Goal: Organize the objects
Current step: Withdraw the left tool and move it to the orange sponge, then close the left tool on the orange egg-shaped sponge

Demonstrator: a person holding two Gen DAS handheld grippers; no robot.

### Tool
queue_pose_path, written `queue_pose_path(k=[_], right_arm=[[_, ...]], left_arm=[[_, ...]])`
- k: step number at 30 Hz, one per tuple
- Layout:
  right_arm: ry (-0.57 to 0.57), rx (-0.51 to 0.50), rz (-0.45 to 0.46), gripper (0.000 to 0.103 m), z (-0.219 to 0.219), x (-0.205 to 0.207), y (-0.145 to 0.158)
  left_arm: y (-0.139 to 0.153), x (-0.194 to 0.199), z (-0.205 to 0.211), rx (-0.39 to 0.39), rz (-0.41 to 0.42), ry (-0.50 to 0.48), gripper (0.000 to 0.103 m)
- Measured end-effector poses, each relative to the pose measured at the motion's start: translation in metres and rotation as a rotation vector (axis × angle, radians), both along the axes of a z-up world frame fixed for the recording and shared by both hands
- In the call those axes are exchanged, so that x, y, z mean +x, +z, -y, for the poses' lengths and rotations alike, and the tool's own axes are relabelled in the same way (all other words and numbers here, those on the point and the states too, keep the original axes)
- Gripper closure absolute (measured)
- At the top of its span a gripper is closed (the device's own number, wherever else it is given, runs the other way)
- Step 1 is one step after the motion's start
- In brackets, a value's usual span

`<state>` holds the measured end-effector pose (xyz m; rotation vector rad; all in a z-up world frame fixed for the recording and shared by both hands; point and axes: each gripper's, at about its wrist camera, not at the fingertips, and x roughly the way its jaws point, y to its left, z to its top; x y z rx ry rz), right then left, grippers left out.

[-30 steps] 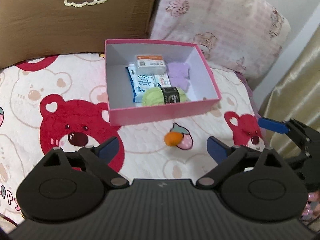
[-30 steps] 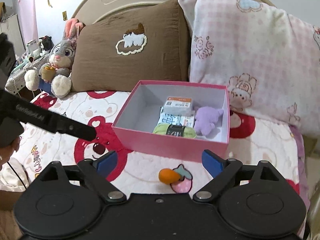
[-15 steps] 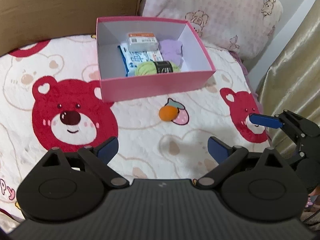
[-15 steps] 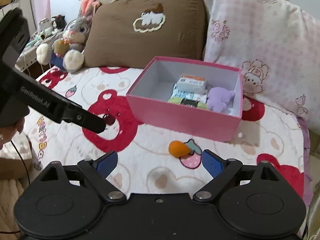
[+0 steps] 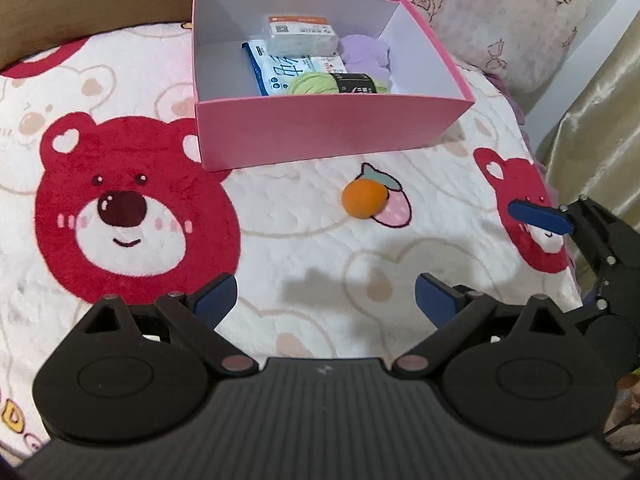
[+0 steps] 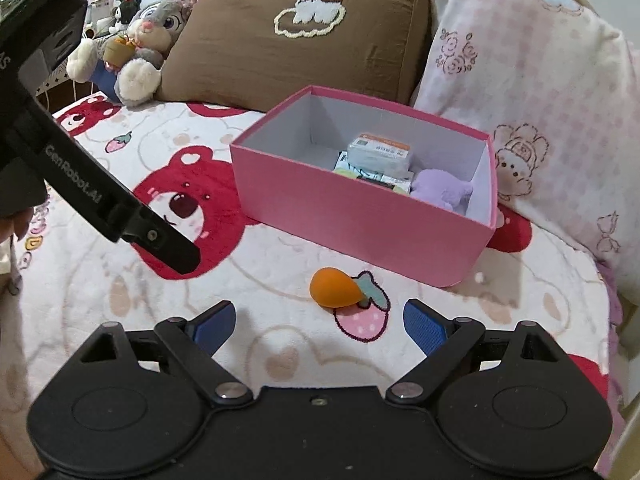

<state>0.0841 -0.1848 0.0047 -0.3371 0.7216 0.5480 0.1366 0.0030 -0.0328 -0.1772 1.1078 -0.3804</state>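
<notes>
An orange egg-shaped sponge (image 5: 364, 199) (image 6: 335, 287) lies on the bear-print blanket just in front of a pink box (image 5: 332, 136) (image 6: 360, 216). The box holds a small white packet (image 5: 300, 33), a blue-white tissue pack (image 5: 280, 70), a green yarn ball (image 5: 332, 83) and a purple plush (image 5: 366, 56) (image 6: 438, 192). My left gripper (image 5: 326, 300) is open and empty above the blanket, short of the sponge. My right gripper (image 6: 318, 326) is open and empty, just before the sponge. One finger of the right gripper shows at the right of the left wrist view (image 5: 540, 218).
A brown pillow (image 6: 288, 36) and a pink checked pillow (image 6: 532, 72) stand behind the box. A grey rabbit plush (image 6: 136, 52) sits at the far left. A gold curtain (image 5: 600, 120) hangs beside the bed's right edge. The left gripper's body (image 6: 80, 184) crosses the right wrist view.
Both grippers have come lower and closer to the blanket and the orange sponge. The box and sponge now look larger. Both stay open.
</notes>
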Motion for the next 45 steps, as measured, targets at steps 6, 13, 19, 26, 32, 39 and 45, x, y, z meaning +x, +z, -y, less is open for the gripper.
queue_pose_path(k=[6, 13, 19, 26, 32, 39, 45], right_arm=[[0.023, 0.044, 0.046, 0.01, -0.002, 0.017, -0.035], [-0.006, 0.08, 0.12, 0.01, -0.002, 0.034, -0.064], [-0.049, 0.107, 0.038, 0.01, -0.005, 0.05, -0.085], [-0.065, 0.187, -0.097, 0.01, -0.007, 0.069, -0.102], [-0.08, 0.226, -0.084, 0.01, -0.008, 0.077, -0.109], [-0.096, 0.219, -0.063, 0.015, -0.008, 0.077, -0.118], [-0.073, 0.192, -0.039, 0.026, -0.017, 0.071, -0.117]], left_arm=[[-0.023, 0.011, -0.002, -0.038, 0.034, 0.04, 0.008], [-0.046, 0.02, -0.005, -0.115, 0.059, 0.059, 0.008], [-0.063, 0.031, -0.001, -0.153, 0.062, 0.092, 0.008], [-0.064, 0.044, 0.015, -0.225, 0.077, 0.075, 0.01], [-0.079, 0.05, 0.033, -0.263, 0.1, 0.064, 0.017], [-0.09, 0.055, 0.049, -0.32, 0.077, 0.066, 0.033], [-0.095, 0.059, 0.055, -0.305, 0.103, 0.09, 0.054]])
